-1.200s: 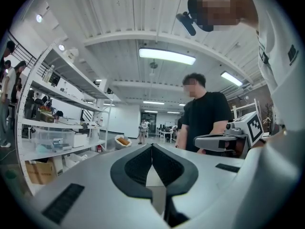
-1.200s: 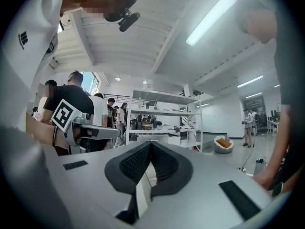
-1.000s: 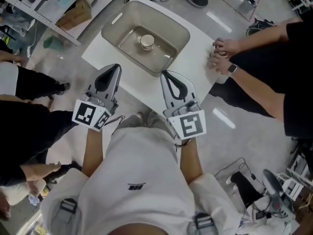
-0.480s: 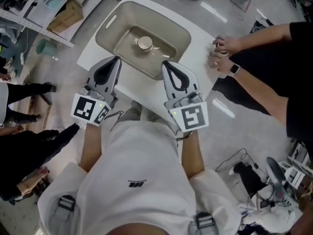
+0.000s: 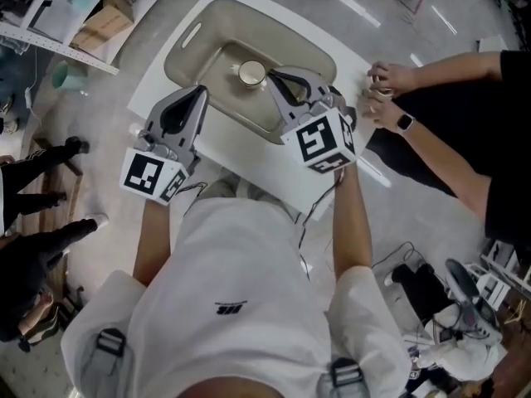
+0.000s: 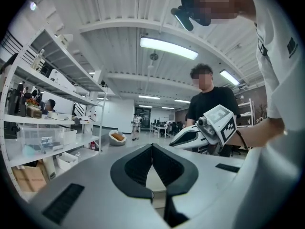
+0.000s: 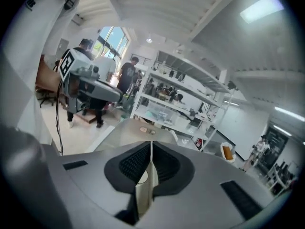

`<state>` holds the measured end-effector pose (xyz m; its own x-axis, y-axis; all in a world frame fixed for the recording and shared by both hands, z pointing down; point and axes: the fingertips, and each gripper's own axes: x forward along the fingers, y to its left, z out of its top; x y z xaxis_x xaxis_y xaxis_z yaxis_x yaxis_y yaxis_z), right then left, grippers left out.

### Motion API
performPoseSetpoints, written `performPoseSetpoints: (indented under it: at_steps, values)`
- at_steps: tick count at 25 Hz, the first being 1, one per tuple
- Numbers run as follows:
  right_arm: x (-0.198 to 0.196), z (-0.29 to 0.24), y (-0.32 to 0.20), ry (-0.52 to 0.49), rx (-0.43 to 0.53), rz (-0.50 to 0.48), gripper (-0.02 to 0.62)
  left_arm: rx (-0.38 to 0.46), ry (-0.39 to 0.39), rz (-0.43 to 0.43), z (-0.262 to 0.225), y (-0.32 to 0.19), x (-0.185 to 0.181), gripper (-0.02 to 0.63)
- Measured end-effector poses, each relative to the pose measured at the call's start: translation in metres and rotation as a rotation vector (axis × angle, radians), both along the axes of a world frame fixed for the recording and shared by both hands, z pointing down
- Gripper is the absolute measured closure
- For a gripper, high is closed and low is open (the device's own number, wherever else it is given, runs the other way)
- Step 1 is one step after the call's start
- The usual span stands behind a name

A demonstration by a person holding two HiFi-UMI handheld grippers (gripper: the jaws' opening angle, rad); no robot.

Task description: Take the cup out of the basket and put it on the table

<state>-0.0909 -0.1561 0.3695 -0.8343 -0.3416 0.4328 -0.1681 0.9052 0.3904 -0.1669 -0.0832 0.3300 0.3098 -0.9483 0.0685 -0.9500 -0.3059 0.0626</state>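
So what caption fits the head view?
Right gripper, shut, hangs over the basket beside the cup; left gripper, shut, at the table edge.

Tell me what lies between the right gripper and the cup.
Nothing: in the head view, only a sliver of bare basket floor separates the right gripper from the cup.

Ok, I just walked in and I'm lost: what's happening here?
A person holds a gripper in each hand at the table. The cup sits in the basket, not yet lifted. The right gripper is over the basket, tip close to the cup, jaws shut on nothing. The left gripper, also shut, hovers at the basket's near edge.
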Motion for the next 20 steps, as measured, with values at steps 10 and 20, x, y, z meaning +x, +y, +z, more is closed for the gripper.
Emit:
performPoseSetpoints:
  at_steps: [10, 20]
  values:
    - [-0.033, 0.090, -0.032, 0.381, -0.049, -0.190, 0.440, -0.029, -0.033, 0.037, 0.014, -0.039, -0.014, 0.597]
    - [-0.052, 0.173, -0.055, 0.652, -0.115, -0.332, 0.293, -0.045, -0.018, 0.062, 0.019, -0.061, -0.023, 0.597]
